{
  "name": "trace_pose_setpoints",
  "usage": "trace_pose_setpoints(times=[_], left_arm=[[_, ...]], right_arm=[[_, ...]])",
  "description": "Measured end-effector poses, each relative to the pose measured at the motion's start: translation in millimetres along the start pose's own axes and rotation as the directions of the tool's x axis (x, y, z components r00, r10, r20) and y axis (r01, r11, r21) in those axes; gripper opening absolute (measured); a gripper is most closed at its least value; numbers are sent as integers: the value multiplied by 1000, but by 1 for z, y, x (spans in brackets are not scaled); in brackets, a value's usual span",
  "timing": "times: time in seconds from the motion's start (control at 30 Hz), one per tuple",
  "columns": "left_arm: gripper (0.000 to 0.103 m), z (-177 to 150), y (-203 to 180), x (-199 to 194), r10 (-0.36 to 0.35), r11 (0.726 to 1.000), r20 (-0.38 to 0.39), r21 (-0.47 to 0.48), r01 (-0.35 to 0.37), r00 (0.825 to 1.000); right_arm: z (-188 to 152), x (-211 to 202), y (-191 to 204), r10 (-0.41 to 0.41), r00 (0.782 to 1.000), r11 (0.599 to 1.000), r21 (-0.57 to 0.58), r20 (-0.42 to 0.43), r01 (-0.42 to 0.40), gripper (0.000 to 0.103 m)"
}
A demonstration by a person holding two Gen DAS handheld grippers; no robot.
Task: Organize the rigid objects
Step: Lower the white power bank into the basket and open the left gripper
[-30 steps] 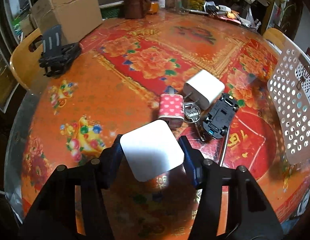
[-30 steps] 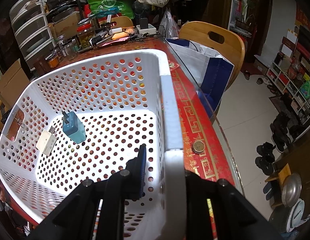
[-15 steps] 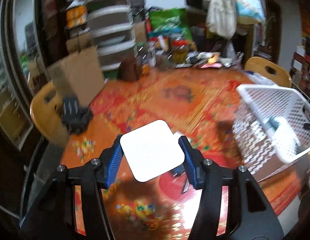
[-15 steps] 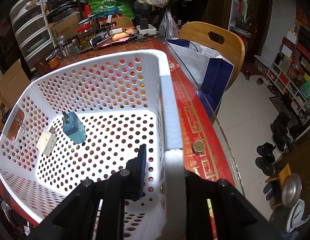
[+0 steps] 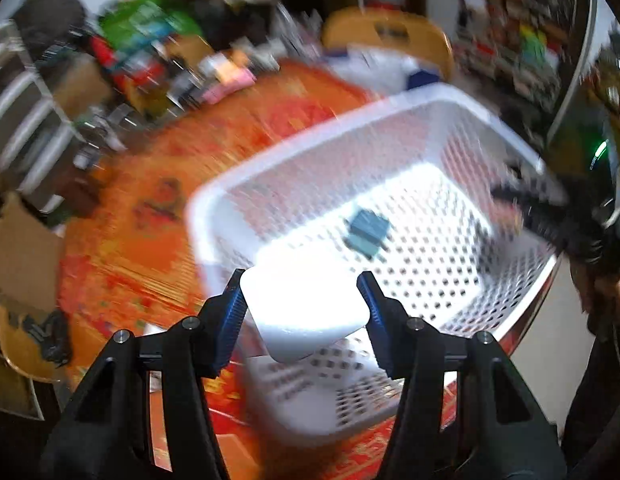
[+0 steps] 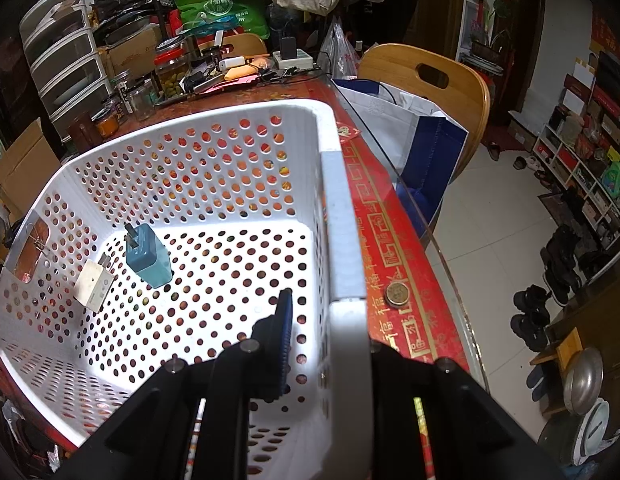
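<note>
- Left wrist view: the blue-padded fingers (image 5: 229,312) of the left gripper (image 5: 301,312) were pinching a white square charger (image 5: 305,312) from both sides, above the near corner of the white perforated basket (image 5: 390,128).
- The view was blurred; a teal charger (image 5: 368,232) lay on the basket floor, and the basket stood on the red-orange flowered tablecloth (image 5: 121,248).
- Right wrist view: the fingers of the right gripper (image 6: 326,320) were pressed on the basket's right wall (image 6: 342,240) — one pad (image 6: 285,320) inside, the other outside, hidden.
- Inside lay the teal charger (image 6: 147,260) and, just beside it, a cream plug (image 6: 94,284).
- A coin (image 6: 397,294) lay on the table edge — near the basket.
</note>
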State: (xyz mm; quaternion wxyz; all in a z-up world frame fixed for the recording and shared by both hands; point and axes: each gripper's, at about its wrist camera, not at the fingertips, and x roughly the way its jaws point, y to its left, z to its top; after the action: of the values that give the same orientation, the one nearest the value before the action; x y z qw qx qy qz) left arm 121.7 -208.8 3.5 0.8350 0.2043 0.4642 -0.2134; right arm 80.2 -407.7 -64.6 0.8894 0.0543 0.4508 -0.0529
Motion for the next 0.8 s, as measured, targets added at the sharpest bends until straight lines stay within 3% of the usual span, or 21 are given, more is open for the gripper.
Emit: trace_pose_setpoints(times=[0.13, 0.33, 0.5, 0.8], left_arm=[[53, 7, -21, 48, -35, 999, -157, 25, 40, 987], [53, 17, -23, 76, -60, 997, -278, 37, 73, 959], [53, 23, -29, 99, -36, 997, -345, 55, 59, 938], [53, 22, -28, 119, -68, 993, -410, 57, 100, 910]], right_arm=[[0, -1, 0, 2, 1000, 1000, 2, 3, -2, 17], [0, -1, -1, 2, 1000, 1000, 3, 3, -2, 17], [0, -1, -1, 2, 1000, 1000, 2, 0, -2, 17], [1, -1, -1, 1, 1000, 1000, 3, 0, -1, 17]])
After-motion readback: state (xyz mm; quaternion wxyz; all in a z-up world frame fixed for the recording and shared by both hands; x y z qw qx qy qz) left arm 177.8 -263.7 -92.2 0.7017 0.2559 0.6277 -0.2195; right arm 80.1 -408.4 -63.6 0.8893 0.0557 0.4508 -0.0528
